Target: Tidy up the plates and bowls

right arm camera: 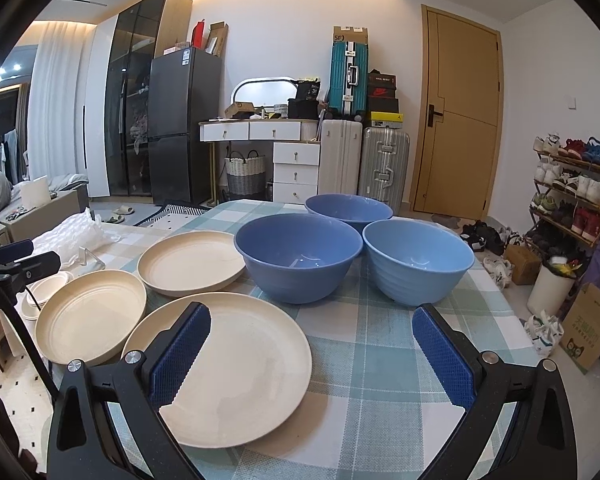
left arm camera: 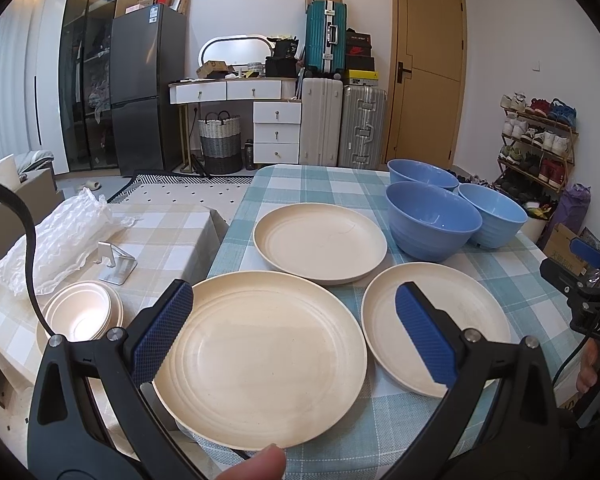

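Three cream plates lie on the blue checked table (left arm camera: 380,420). My left gripper (left arm camera: 292,300) hovers open over the nearest plate (left arm camera: 260,360), at the table's left edge, and holds nothing. A second plate (left arm camera: 320,240) lies behind it and a third (left arm camera: 432,320) to its right. Three blue bowls (left arm camera: 432,220) (left arm camera: 492,216) (left arm camera: 420,172) stand upright at the back right. My right gripper (right arm camera: 312,316) is open and empty, its left finger over the third plate (right arm camera: 240,368), with the bowls (right arm camera: 298,260) (right arm camera: 418,264) just ahead.
A lower table with a beige checked cloth (left arm camera: 160,232) stands on the left. It carries bubble wrap (left arm camera: 60,232), a metal stand (left arm camera: 116,264) and stacked small white bowls (left arm camera: 84,316). A black cable (left arm camera: 26,240) hangs there. A shoe rack (right arm camera: 572,192) and boxes stand right.
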